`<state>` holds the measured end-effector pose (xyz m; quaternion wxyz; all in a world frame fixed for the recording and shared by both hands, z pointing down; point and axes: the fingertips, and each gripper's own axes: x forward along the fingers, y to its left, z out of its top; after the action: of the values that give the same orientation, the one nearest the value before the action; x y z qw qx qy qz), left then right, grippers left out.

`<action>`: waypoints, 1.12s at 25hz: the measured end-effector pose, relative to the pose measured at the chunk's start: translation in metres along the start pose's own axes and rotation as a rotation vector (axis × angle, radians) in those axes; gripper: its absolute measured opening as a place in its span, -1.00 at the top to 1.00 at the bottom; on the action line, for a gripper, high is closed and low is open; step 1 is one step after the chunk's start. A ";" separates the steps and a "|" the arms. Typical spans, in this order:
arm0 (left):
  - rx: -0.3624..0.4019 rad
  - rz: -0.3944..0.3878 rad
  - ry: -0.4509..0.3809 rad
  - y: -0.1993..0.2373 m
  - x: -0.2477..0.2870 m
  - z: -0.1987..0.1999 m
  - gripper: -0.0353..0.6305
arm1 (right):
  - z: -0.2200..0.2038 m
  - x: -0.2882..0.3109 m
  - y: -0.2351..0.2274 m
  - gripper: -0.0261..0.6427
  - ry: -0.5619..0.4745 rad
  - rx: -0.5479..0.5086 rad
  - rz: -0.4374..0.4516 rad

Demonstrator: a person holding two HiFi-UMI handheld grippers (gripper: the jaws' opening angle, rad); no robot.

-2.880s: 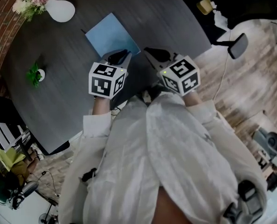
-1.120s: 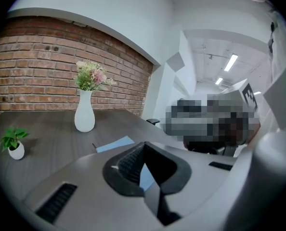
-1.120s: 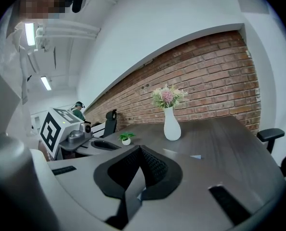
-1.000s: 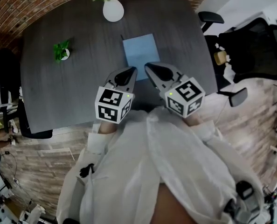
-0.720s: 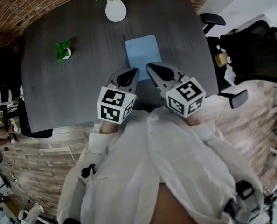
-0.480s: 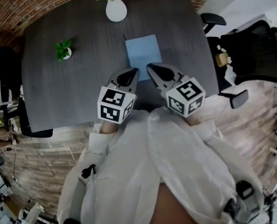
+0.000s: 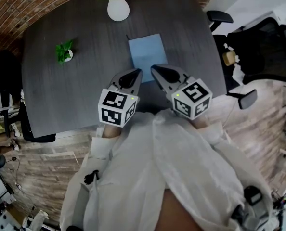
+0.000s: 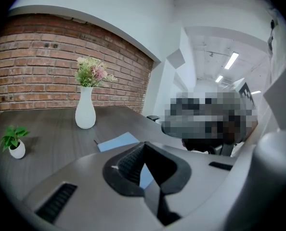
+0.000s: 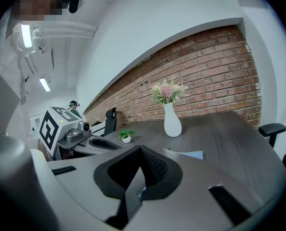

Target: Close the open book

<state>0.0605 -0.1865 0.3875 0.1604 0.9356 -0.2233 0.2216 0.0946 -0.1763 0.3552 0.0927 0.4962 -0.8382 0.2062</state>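
On the dark table (image 7: 61,95) the blue book (image 7: 147,56) is lying flat, apparently already closed, while the left gripper (image 7: 131,76) and the right gripper (image 7: 161,72) are hovering just before it with fingers pressed together on nothing, so little is remaining.

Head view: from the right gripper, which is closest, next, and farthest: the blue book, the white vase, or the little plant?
1. Blue book, just ahead of the right gripper.
2. White vase, farther ahead, slightly left.
3. Little plant, far left.
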 end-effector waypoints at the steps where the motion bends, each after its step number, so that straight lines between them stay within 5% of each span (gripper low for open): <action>1: -0.001 -0.001 0.000 0.000 0.000 0.000 0.88 | 0.000 0.000 0.000 0.91 -0.001 0.002 -0.001; 28: -0.013 -0.045 0.033 -0.007 0.005 -0.010 0.88 | -0.012 0.002 0.002 0.91 0.029 0.013 -0.006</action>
<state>0.0647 -0.1783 0.3972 0.1752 0.9356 -0.2010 0.2316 0.0913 -0.1713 0.3664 0.1021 0.4965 -0.8339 0.2186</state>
